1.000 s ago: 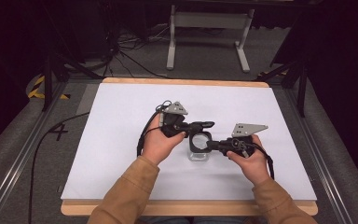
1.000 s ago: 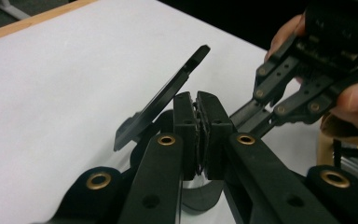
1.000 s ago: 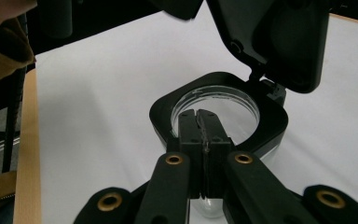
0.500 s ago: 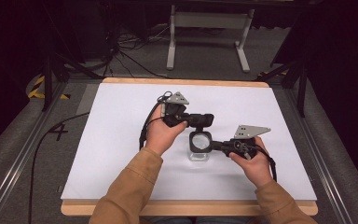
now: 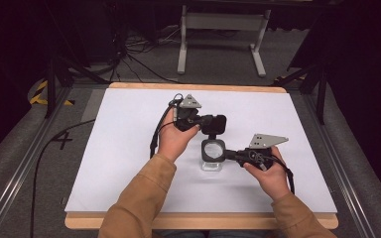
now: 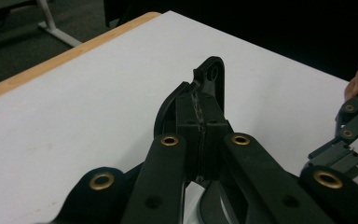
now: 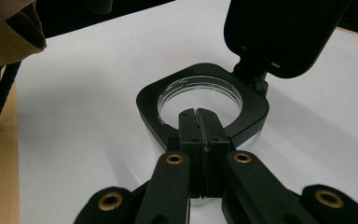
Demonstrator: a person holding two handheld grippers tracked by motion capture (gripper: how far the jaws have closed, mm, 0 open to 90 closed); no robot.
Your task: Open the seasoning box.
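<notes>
A small clear container [image 5: 212,163] with a square black rim [image 7: 249,100] stands on the white table, near the middle. Its hinged black lid [image 5: 215,124] is swung up on the far side of the rim. My left gripper [image 5: 204,120] is shut on the lid's edge [image 6: 213,73], which has a small hole in it. From the right, my right gripper [image 5: 228,153] is shut on the rim's near side, its pads pinched over it [image 7: 198,114]. The lid [image 7: 279,32] rises above the round opening in the right gripper view.
The white table top [image 5: 129,148] has a wooden edge [image 5: 198,87] at the back and front. Cables trail from both grippers. A metal stand [image 5: 223,22] and cables lie on the floor behind. The right gripper's linkage [image 6: 349,135] shows beside the left jaws.
My left hand has moved away from me toward the back of the table with the lid, swinging it further open. The right hand and the container have stayed put.
</notes>
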